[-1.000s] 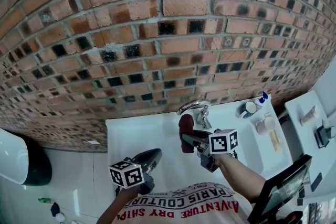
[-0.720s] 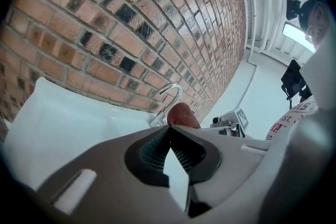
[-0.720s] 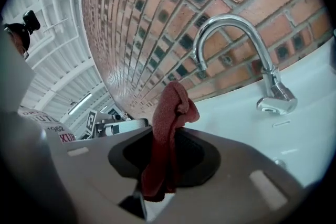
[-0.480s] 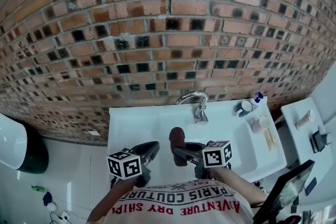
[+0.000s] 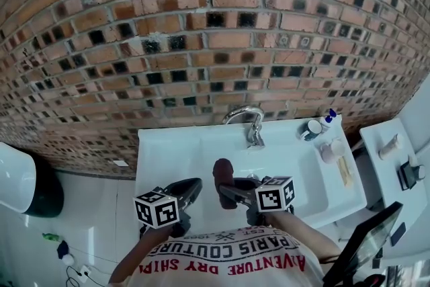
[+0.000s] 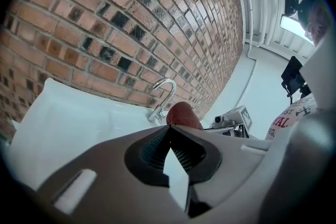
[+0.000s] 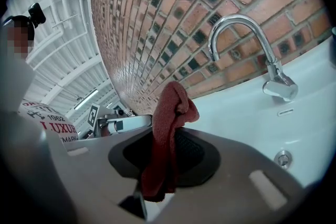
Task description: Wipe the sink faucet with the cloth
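While the cloth (image 7: 167,134) is clamped in the right gripper's (image 5: 228,190) fingers, it sits over the sink (image 5: 161,158) basin, apart from the faucet (image 7: 247,39), w/ no contact. Left gripper (image 6: 170,131) fingers are pressed together, nothing btwn them. Judgement: grasp done, wipe not under way; approx. all the rubbing is left, though the chrome doesn't show.

The dark red cloth (image 7: 167,128) has its lower end buried between the jaws of the right gripper (image 5: 226,191). Right of that gripper, containers (image 5: 322,138) on the sink (image 5: 161,158) ledge are too small to identify. Behind it, a shirt (image 5: 228,259) hides the sink's near rim.
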A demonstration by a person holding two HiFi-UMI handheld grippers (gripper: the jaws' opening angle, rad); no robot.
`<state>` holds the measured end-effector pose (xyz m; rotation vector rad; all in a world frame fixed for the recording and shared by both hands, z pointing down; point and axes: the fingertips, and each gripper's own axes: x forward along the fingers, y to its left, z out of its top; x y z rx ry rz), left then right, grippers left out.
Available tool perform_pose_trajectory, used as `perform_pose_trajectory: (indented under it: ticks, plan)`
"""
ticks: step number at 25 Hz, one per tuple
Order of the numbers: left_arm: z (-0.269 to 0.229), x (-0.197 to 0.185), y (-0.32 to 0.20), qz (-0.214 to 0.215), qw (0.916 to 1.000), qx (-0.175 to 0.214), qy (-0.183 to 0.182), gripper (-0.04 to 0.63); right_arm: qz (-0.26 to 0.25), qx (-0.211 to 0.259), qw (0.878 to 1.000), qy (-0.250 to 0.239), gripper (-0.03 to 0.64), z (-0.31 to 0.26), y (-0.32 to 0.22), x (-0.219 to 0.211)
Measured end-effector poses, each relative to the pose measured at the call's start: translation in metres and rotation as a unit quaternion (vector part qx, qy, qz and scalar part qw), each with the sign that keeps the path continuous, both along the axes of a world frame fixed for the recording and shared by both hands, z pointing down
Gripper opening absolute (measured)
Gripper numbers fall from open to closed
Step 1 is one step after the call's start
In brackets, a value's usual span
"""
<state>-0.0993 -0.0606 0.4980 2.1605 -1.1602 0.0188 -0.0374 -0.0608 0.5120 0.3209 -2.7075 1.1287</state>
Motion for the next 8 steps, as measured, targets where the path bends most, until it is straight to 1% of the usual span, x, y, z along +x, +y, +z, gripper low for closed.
perform_pose_trajectory:
  ticks: [8]
  plan:
    - [0.0022, 0.0052, 0.0, 0.0, 1.0, -0.006, -0.006, 0.003, -0.007, 0.005, 1.0, -0.004, 0.094, 0.0009, 0.0, 0.0]
